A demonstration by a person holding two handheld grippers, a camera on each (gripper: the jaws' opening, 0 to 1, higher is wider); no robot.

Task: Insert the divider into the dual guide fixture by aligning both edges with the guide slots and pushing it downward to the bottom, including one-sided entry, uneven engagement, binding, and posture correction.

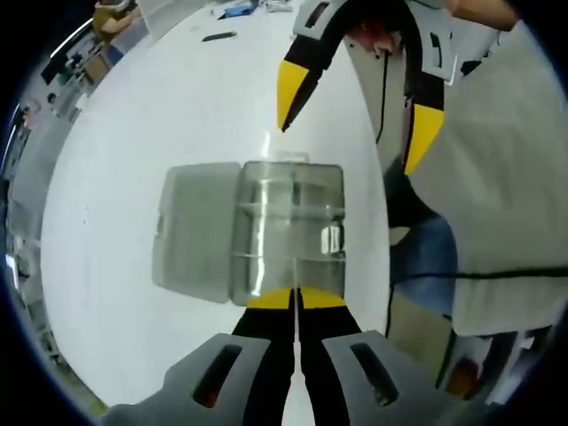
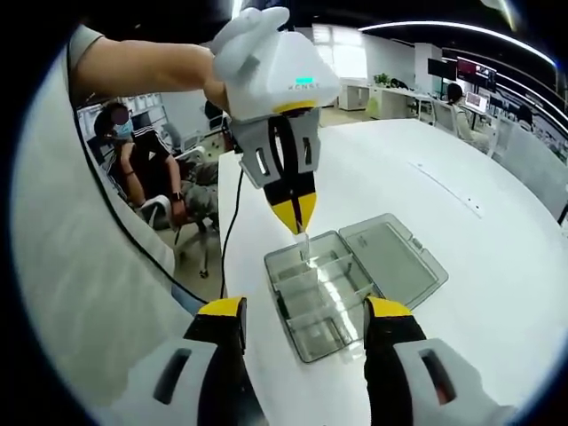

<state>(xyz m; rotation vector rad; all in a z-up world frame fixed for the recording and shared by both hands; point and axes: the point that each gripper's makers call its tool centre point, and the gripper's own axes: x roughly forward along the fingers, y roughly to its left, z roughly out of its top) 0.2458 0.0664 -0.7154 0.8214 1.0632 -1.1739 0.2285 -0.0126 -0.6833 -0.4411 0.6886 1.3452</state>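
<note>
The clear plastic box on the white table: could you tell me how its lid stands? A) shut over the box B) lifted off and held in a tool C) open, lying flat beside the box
C: the hinged lid lies open and flat on the table beside the clear box.

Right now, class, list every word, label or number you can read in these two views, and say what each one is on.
None can be read.
A small dark mark under the green light on the left gripper: too blurred.
The clear plastic box on the white table shows no lettering.
</note>
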